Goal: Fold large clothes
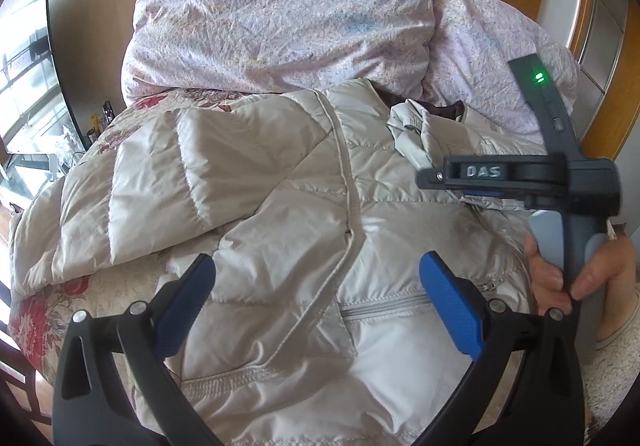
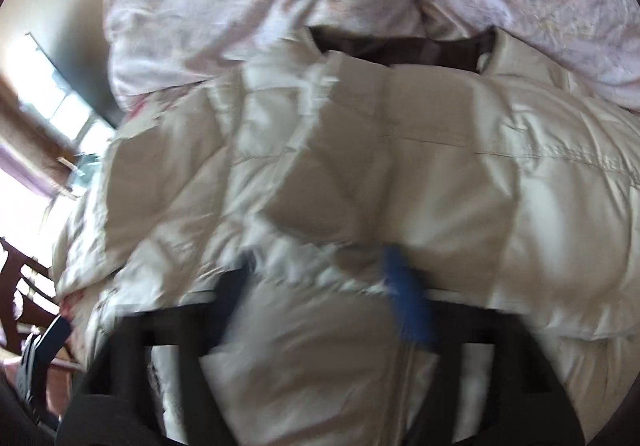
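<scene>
A cream quilted puffer jacket [image 1: 280, 214] lies spread on the bed, one sleeve folded across its left side. My left gripper [image 1: 316, 270] is open and empty, its blue pads just above the jacket's front near the zip pocket. My right gripper [image 1: 452, 186] shows in the left wrist view at the right, over the jacket's collar side, held in a hand. In the blurred right wrist view the jacket [image 2: 360, 174] fills the frame and my right gripper [image 2: 320, 278] has a bunch of jacket fabric between its fingers, with jaws partly closed on it.
A pale pink floral duvet [image 1: 280, 18] is heaped at the head of the bed behind the jacket. A red-flowered bedspread [image 1: 52, 306] shows at the left bed edge. A wooden headboard [image 1: 600, 46] stands at the right, a window [image 1: 24, 86] at the left.
</scene>
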Demonstrator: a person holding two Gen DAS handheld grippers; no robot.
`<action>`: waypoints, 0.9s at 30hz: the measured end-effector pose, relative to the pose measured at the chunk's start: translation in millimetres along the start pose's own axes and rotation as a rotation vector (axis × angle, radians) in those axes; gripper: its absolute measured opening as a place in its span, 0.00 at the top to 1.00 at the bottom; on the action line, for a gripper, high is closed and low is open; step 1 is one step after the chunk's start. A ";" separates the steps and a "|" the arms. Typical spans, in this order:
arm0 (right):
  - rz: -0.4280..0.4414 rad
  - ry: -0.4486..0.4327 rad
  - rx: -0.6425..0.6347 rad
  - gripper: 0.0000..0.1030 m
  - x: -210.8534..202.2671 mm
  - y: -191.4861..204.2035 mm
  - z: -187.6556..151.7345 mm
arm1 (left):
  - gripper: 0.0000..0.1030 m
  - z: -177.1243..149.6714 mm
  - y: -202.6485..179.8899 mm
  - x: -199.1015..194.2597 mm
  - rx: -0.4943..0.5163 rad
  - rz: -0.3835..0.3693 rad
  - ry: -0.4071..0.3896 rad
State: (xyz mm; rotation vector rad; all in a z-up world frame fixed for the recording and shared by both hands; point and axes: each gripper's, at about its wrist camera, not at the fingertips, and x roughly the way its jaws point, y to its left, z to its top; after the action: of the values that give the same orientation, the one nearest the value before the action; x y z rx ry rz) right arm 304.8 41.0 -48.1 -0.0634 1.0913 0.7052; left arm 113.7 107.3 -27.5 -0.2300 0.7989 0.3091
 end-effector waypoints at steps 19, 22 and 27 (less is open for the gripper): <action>-0.503 -0.094 0.061 0.33 13.2 -63.9 1.4 | 0.02 -3.6 5.2 1.7 0.002 -0.025 0.033; -0.527 -0.095 0.063 0.32 14.0 -62.9 1.5 | 0.02 -4.7 10.9 6.5 -0.024 -0.041 0.069; -0.502 -0.098 0.084 0.29 10.8 -68.3 1.3 | 0.02 -4.7 28.0 -1.4 -0.042 0.006 0.054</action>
State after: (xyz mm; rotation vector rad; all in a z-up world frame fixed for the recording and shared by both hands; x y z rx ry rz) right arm 346.5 -6.6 -75.9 -0.2210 0.9574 0.2086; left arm 99.7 131.7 -32.1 -0.2760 0.8467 0.3264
